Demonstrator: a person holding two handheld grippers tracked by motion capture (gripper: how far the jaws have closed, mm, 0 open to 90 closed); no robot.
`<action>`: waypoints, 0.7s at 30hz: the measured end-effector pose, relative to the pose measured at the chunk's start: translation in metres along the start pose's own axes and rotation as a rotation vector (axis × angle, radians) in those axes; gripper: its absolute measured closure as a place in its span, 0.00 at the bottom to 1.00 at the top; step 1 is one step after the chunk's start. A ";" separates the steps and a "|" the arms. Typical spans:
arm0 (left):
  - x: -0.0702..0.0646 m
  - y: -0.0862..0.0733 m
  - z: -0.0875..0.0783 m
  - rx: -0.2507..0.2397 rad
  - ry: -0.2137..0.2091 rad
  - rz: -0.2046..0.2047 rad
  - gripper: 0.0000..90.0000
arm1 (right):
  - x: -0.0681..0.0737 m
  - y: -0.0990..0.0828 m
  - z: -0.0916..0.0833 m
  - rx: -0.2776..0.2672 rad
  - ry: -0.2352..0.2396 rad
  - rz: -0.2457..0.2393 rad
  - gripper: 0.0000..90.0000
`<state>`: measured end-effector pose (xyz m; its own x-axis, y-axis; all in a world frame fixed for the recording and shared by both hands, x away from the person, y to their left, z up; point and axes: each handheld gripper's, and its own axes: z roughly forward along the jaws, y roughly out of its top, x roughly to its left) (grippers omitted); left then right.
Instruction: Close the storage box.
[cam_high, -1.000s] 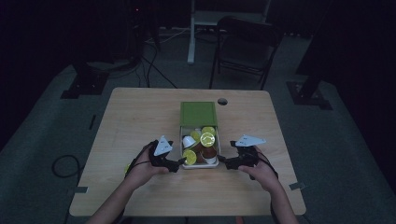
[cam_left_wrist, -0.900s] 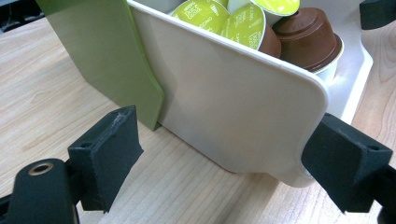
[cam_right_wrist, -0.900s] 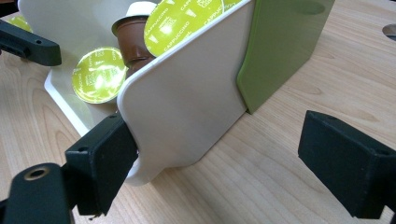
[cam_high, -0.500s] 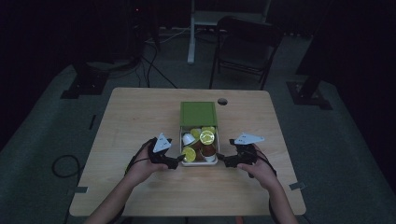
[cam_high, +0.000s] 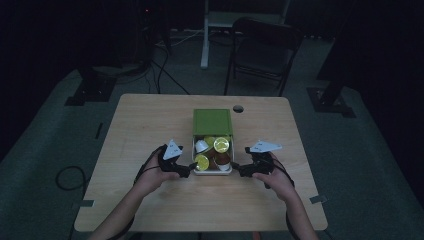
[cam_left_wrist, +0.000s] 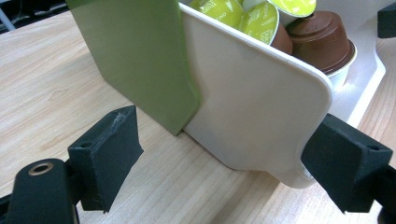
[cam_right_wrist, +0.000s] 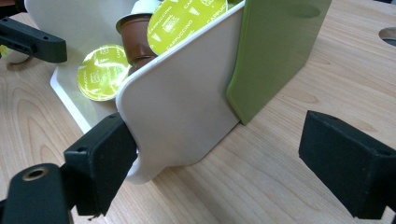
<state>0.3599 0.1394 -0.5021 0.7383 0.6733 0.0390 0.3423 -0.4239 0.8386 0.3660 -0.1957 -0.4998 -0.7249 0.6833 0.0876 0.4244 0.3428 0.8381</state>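
The white tray (cam_high: 213, 171) of capsules (cam_high: 221, 145), half out of its green sleeve (cam_high: 212, 121) on the desk (cam_high: 150, 120), sits between the left claw (cam_high: 191, 169) and right claw (cam_high: 237, 171), both spread, one pad of each touching a front corner.

Table (cam_high: 150, 200): pale wood-grain top, matt. Tray (cam_left_wrist: 261, 116): smooth cream plastic, slight sheen. Sleeve (cam_right_wrist: 275, 51): matt green, smooth. Capsules (cam_left_wrist: 322, 39): glossy brown plastic, shiny foil lids. Pads (cam_right_wrist: 348, 163): black, matt, rubbery.

Looks like a dim lab or studio: lone wooden table (cam_high: 150, 200), folding chair (cam_high: 262, 50), floor cables (cam_high: 165, 70), stand bases (cam_high: 87, 92).
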 end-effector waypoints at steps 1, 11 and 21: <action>0.000 0.000 0.000 0.001 0.001 0.000 0.17 | 0.000 0.000 0.000 0.000 0.000 0.000 0.13; 0.004 0.003 0.003 -0.001 0.008 -0.006 0.17 | -0.003 0.003 0.003 -0.007 -0.016 0.011 0.13; 0.009 0.006 0.005 -0.005 0.009 -0.011 0.17 | -0.006 0.007 0.006 -0.011 -0.029 0.019 0.13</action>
<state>0.3719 0.1396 -0.4996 0.7295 0.6831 0.0346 0.3471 -0.4134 0.8418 0.3763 -0.1938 -0.4976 -0.7005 0.7081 0.0885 0.4322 0.3223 0.8422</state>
